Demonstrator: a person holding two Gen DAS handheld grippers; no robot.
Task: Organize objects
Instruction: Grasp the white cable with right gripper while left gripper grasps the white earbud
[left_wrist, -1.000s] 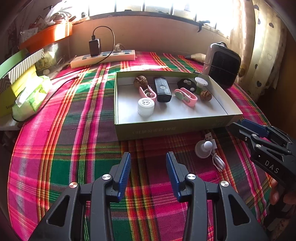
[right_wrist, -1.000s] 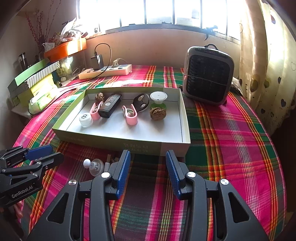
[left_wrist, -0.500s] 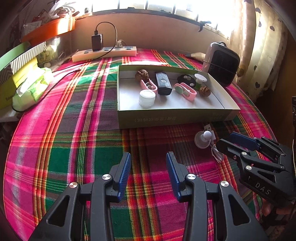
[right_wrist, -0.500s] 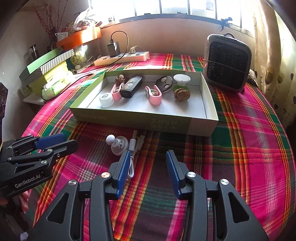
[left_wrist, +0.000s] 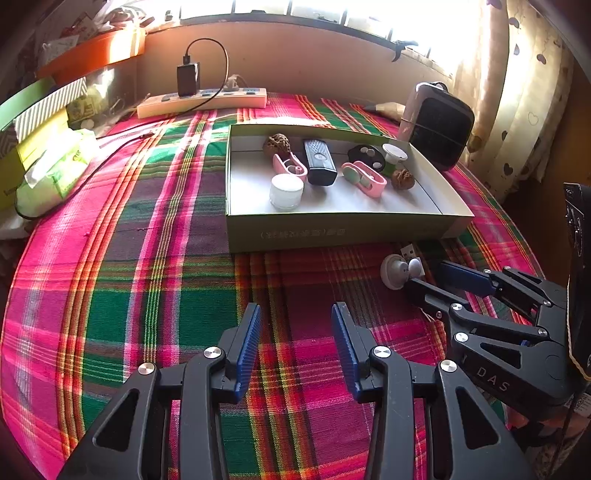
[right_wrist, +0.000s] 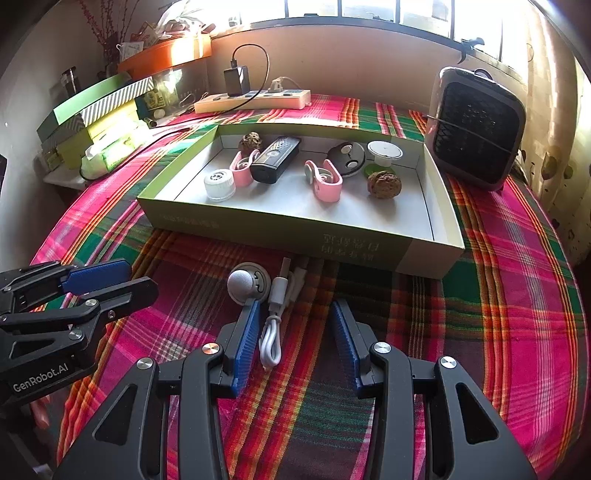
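A shallow green cardboard box (left_wrist: 332, 230) (right_wrist: 280, 230) sits mid-table. It holds two walnuts, two pink clips (right_wrist: 325, 181), a black device (right_wrist: 275, 158), a white cap (right_wrist: 219, 182) and round pieces. In front of the box, on the plaid cloth, lie a white round gadget with a ball knob (right_wrist: 247, 282) (left_wrist: 395, 273) and a coiled white USB cable (right_wrist: 271, 332). My right gripper (right_wrist: 295, 310) (left_wrist: 426, 277) is open low over the cloth. The cable lies between its fingers, untouched, and the gadget is just ahead of its left fingertip. My left gripper (left_wrist: 295, 314) (right_wrist: 142, 277) is open and empty, to the left.
A dark grey fan heater (right_wrist: 476, 127) stands right of the box. At the back, a power strip (right_wrist: 255, 99) carries a plugged charger. Tissue pack (left_wrist: 55, 170) and stacked boxes (right_wrist: 99, 110) line the left edge. The round table drops off on every side.
My right gripper has come down and in toward the white gadget, so the cable now lies between its fingers. The left gripper stays where it was, still open.
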